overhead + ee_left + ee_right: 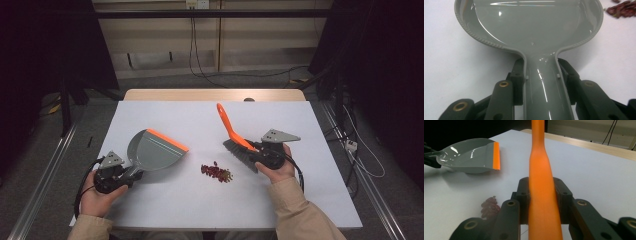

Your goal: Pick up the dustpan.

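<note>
A grey dustpan (152,150) with an orange lip rests on the white table, its handle clamped in my left gripper (131,175). In the left gripper view the black jaws press both sides of the dustpan handle (544,85). My right gripper (256,149) is shut on an orange-handled brush (231,131), whose handle slants up and away while the dark bristles (239,153) touch the table. The brush handle (541,195) runs between the jaws in the right gripper view. A small heap of dark red bits (216,172) lies between the dustpan and the brush.
The white table top (200,120) has bare room behind and in front of both tools. A wooden edge (215,95) runs along the far side. Cables trail on the floor at the right (350,145).
</note>
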Demonstrator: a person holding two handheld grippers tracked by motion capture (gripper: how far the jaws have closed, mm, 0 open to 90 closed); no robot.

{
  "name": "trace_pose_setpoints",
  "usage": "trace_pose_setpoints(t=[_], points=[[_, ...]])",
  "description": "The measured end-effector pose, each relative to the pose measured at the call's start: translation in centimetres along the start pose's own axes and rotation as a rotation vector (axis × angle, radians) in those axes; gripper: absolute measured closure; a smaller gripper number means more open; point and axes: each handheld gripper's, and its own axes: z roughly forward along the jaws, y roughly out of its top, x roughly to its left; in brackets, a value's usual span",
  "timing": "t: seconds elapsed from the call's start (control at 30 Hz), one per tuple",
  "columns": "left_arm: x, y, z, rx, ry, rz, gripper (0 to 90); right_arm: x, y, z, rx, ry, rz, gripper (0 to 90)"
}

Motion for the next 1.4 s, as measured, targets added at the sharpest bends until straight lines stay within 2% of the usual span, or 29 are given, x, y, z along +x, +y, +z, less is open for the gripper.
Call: trace_pose_setpoints(t=[0.1,0.23,0.33,0.43,0.6,0.93,0.97,1.03,1.2,1.27,1.33,1.4], points=[[-0.3,0.2,-0.5,-0.005,-0.015,0.03,63.2,0.0,0.0,0.0,0.001,-0.003,0.008,71.1],[-0.8,0.4,-1.0,0.007,-0.057,0.055,63.2,0.0,-0.1,0.1,0.003,-0.007,0.01,71.1],[-1.1,0.4,-1.1,0.009,-0.086,0.071,63.2,0.0,-0.1,0.1,0.006,-0.011,0.012,71.1],[-1.5,0.4,-1.1,0.027,-0.111,0.109,63.2,-0.1,-0.2,0.1,0.006,-0.018,0.017,71.1],[-2.1,0.4,-0.8,0.03,-0.141,0.152,63.1,-0.1,-0.3,0.2,0.009,-0.018,0.016,71.1],[-3.0,0.3,-0.9,0.031,-0.199,0.197,63.1,-0.2,-0.3,0.2,0.005,-0.03,0.024,71.1],[-3.1,0.3,-1.0,0.045,-0.198,0.21,63.1,-0.1,-0.3,0.2,0.003,-0.034,0.024,71.1],[-3.2,0.1,-1.0,0.041,-0.219,0.2,63.1,-0.1,-0.3,0.2,0.006,-0.039,0.023,71.1],[-3.2,-0.3,-1.2,0.08,-0.241,0.239,63.1,0.0,-0.4,0.4,0.009,-0.041,0.025,71.1],[-3.3,-0.5,-1.2,0.088,-0.237,0.234,63.1,0.0,-0.4,0.4,0.009,-0.042,0.025,71.1],[-3.3,-0.7,-1.1,0.097,-0.238,0.247,63.1,0.1,-0.4,0.4,0.01,-0.044,0.023,71.1],[-3.4,-0.8,-1.0,0.104,-0.251,0.242,63.1,0.1,-0.4,0.5,0.013,-0.043,0.021,71.1]])
